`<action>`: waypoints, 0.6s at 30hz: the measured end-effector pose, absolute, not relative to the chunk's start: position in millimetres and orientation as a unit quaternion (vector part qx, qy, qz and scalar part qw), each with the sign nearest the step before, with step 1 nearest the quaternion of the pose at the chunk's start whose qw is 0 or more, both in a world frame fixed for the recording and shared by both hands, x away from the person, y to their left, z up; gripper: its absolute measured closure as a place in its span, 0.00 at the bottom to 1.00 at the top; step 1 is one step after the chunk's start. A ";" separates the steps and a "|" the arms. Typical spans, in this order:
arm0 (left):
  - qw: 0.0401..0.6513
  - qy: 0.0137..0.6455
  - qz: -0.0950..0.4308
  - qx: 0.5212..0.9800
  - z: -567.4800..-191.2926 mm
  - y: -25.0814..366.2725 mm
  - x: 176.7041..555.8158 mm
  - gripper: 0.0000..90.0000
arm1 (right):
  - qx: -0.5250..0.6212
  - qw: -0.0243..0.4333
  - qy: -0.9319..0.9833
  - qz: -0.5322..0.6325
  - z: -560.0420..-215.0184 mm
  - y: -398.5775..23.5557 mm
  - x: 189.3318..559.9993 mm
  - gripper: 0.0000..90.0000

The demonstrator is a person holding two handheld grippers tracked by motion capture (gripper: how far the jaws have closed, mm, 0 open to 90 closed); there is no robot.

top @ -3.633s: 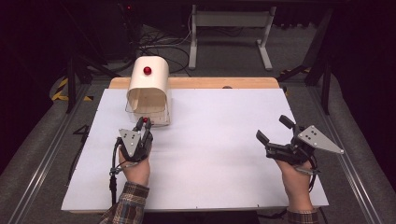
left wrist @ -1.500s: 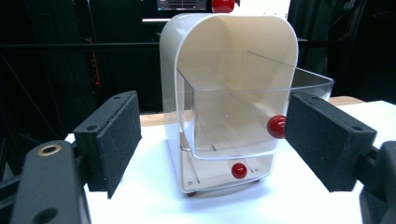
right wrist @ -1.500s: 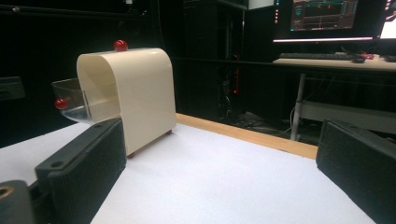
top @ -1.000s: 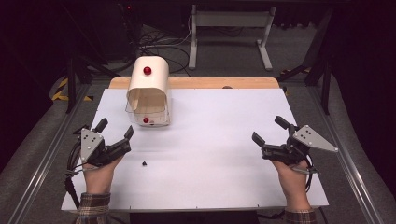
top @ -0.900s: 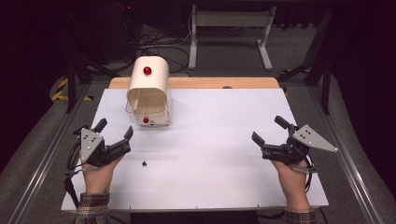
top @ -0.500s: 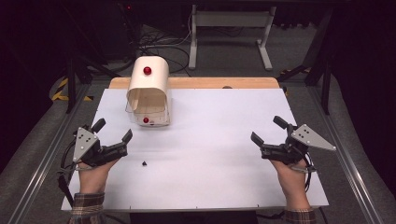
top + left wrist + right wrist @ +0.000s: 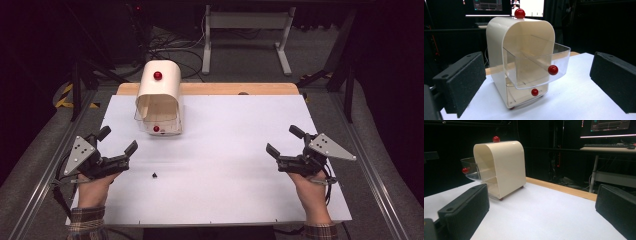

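Note:
A cream arched cabinet [image 7: 159, 92] with a red knob on top [image 7: 158, 75] stands at the back left of the white table [image 7: 225, 190]. Its clear upper drawer [image 7: 536, 67] is pulled out, empty, with a red knob [image 7: 553, 70] on its front. A lower drawer with a red knob [image 7: 534, 92] sits closed beneath. A tiny black object [image 7: 154, 175] lies on the sheet in front of the cabinet. My left gripper [image 7: 119, 139] is open, down-left of the cabinet and facing the drawer from a distance. My right gripper [image 7: 283, 140] is open near the right edge, holding nothing.
A wooden strip [image 7: 235, 89] runs along the table's far edge. Metal rails [image 7: 370, 170] flank both sides. Beyond the table stand a desk frame [image 7: 245, 30] and cables on the floor. A monitor and keyboard [image 7: 609, 145] show in the dark background.
My left gripper has drawn back from the cabinet's drawer to the left front of the table. The tiny black object now shows on the sheet. The right gripper has barely moved.

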State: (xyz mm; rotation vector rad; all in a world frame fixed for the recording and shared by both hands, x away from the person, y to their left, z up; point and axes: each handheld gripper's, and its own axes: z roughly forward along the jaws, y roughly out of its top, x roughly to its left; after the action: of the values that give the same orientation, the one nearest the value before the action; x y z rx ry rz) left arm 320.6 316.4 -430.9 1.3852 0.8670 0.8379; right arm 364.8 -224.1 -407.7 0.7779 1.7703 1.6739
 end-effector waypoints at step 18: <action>0.600 0.331 0.339 0.645 -424.2 307.4 316.3 0.01 | 0.289 0.273 0.664 0.632 -408.0 -227.9 364.2 0.00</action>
State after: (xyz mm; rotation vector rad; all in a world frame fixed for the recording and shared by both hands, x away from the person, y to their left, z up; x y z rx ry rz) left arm 316.3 307.4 -424.2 1.4956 0.7666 0.7852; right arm 364.2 -227.9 -408.0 0.7785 1.7876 1.7015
